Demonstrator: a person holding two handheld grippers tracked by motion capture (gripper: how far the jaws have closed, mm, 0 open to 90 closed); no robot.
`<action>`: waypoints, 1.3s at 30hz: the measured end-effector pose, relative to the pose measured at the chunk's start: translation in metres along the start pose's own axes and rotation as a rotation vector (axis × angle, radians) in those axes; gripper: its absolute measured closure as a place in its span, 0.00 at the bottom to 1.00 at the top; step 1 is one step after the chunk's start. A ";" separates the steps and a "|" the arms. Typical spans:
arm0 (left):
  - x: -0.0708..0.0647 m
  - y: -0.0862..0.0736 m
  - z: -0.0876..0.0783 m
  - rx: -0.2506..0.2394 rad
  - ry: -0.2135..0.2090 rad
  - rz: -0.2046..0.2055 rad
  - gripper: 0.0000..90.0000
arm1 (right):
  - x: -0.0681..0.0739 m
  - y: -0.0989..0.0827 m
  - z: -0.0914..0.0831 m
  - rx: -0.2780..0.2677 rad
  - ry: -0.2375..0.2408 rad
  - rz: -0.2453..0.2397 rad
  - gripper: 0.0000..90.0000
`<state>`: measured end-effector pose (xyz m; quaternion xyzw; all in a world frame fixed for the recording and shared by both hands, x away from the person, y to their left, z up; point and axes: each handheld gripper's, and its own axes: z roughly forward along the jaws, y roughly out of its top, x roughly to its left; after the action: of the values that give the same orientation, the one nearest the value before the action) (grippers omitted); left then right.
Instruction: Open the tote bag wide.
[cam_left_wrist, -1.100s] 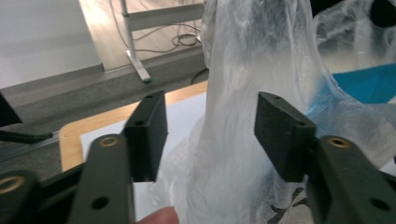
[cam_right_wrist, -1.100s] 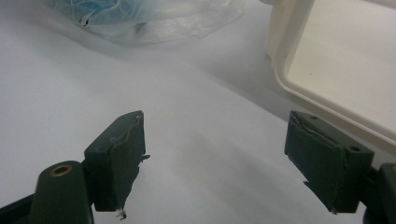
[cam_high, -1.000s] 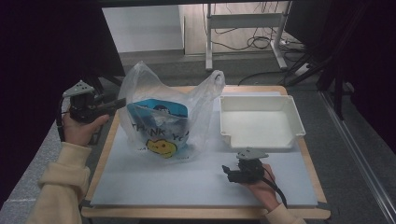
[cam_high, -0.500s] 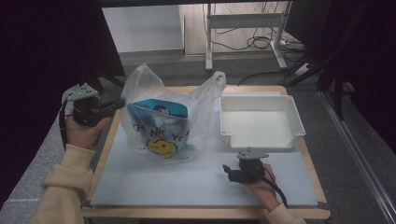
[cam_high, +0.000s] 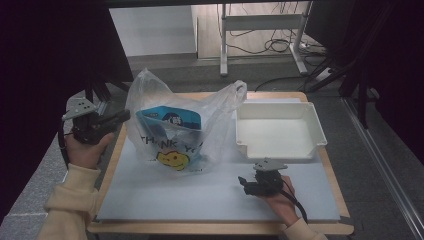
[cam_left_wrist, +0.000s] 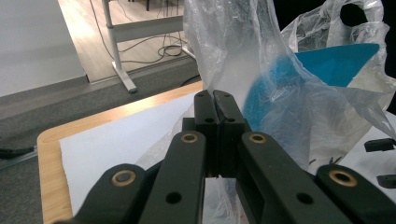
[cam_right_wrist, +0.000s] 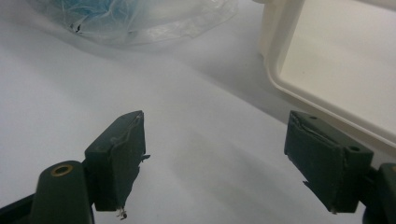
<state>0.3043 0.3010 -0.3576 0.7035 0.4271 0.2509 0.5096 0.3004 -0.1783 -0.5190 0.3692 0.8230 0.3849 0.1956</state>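
Observation:
A clear plastic bag (cam_high: 175, 130) printed with a yellow smiley stands on the white mat (cam_high: 200, 200), with a blue packet (cam_high: 170, 120) inside it. My left gripper (cam_high: 124, 116) is at the bag's left side. In the left gripper view its jaws (cam_left_wrist: 215, 98) have just been closing and now stand together, with the bag's film (cam_left_wrist: 299, 116) pinched at their tips. My right gripper (cam_high: 247, 184) rests low on the mat in front of the tray. Its jaws (cam_right_wrist: 215, 163) are open and hold nothing, and the bag (cam_right_wrist: 140, 18) lies farther off.
A white tray (cam_high: 280, 145) sits at the table's back right, and its rim (cam_right_wrist: 280, 70) is close to the right gripper. The mat covers a wooden tabletop (cam_high: 117, 150). Beyond the table are grey floor, a desk frame (cam_high: 260, 22) and cables.
The left gripper's jaws have closed at the bag's left edge, and the left hand has shifted slightly. The right hand and gripper have stayed put.

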 end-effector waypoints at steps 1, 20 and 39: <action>0.000 -0.001 -0.001 -0.002 -0.002 -0.001 1.00 | 0.000 0.000 0.000 0.000 -0.001 0.001 0.23; 0.009 -0.008 -0.012 -0.042 0.018 -0.039 1.00 | 0.001 0.005 -0.006 -0.056 -0.003 -0.012 0.25; 0.019 -0.015 -0.016 -0.061 0.004 -0.060 1.00 | -0.021 0.090 -0.039 -0.265 -0.016 -0.042 0.38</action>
<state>0.2957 0.3268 -0.3674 0.6740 0.4413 0.2497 0.5373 0.3318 -0.1745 -0.4238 0.3262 0.7709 0.4829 0.2573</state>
